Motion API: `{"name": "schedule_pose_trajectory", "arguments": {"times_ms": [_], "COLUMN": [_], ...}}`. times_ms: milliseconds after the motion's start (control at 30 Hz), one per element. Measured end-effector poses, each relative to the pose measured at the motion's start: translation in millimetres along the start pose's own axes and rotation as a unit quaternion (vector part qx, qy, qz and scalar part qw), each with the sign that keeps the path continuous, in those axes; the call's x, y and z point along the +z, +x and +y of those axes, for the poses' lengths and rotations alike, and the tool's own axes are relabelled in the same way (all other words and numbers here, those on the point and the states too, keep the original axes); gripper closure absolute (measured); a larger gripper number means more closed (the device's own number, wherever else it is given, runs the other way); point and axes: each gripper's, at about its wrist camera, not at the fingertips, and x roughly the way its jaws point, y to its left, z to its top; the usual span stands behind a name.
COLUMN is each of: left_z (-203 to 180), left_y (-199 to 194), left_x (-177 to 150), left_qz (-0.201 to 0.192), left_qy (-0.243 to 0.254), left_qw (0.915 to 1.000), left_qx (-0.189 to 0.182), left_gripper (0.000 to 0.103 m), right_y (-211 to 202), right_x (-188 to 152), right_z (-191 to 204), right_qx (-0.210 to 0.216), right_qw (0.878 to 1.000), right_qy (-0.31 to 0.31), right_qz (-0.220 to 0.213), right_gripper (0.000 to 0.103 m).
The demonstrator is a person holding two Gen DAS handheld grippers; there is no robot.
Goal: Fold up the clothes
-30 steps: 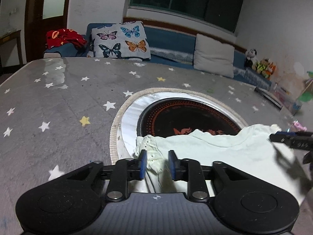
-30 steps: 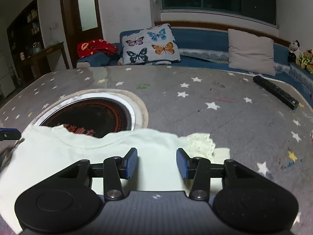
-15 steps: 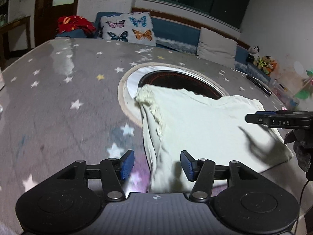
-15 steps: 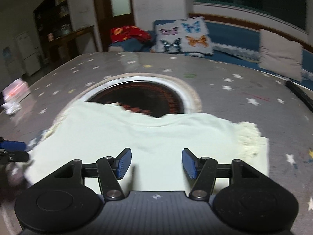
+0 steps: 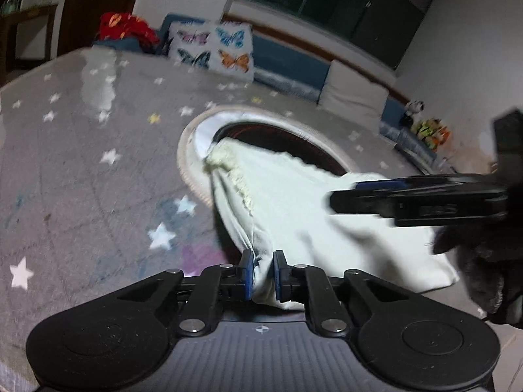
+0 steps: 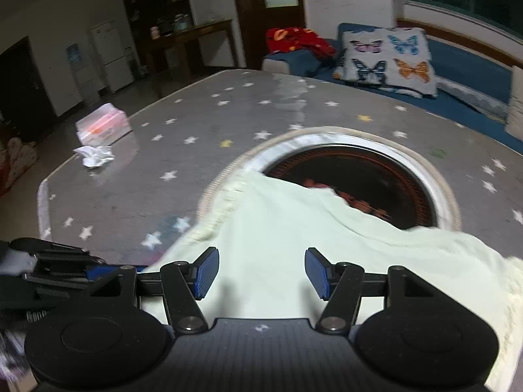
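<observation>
Jaws of the left gripper (image 5: 262, 274) are pinched together on a bunched fold of the pale cream cotton shirt (image 5: 294, 196); half a second ago they stood apart above it. On the right gripper (image 6: 260, 272) the jaws stay wide apart, hovering over the flat body of the shirt (image 6: 294, 228) without touching it. Seen from the left wrist, that right gripper (image 5: 356, 196) crosses in front of the cloth, blurred. The shirt lies on the grey star-patterned bench (image 6: 163, 163), its lace-trimmed upper edge overlapping the round black inset hotplate (image 6: 359, 176). Farther left sit a clear plastic packet (image 6: 103, 125) and crumpled white paper (image 6: 94, 156). Beyond, a butterfly-print cushion (image 6: 389, 57) rests on the blue sofa (image 6: 464, 65).
</observation>
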Motion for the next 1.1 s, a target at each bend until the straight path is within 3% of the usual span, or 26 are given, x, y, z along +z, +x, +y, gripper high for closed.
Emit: {"name": "schedule_pose_trajectory", "arguments": {"times_ms": [167,533,633,733,800,1100], "left_z": [-19,-53,-61,-68,-72,-98], "left_y": [-2,14,20,24,26,27], "left_x": [7,12,14,15,15,12], "left_qz": [-0.024,-0.027,-0.025,-0.020,-0.018,-0.011], "left_qy": [0.016,0.048,0.058,0.067,0.074,0.111], "left_qw": [0.9993,0.9964,0.9956,0.9945,0.9935,0.9860], "left_qx": [-0.025,-0.064,-0.069,-0.077,-0.084,-0.124], "left_gripper": [0.090,0.091,0.091,0.091,0.090,0.085], "right_y": [16,47,49,45,41,-9], "right_x": [23,38,36,31,29,-1], "right_z": [25,33,29,20,13,-35], "right_qx": [0.016,-0.007,-0.017,-0.023,-0.015,-0.003], "right_qw": [0.999,0.996,0.996,0.997,0.998,0.998], "right_qy": [-0.030,-0.070,-0.070,-0.059,-0.044,0.055], "right_qz": [0.018,0.056,0.055,0.046,0.041,-0.040], "right_gripper": [0.044,0.043,0.052,0.077,0.085,0.092]}}
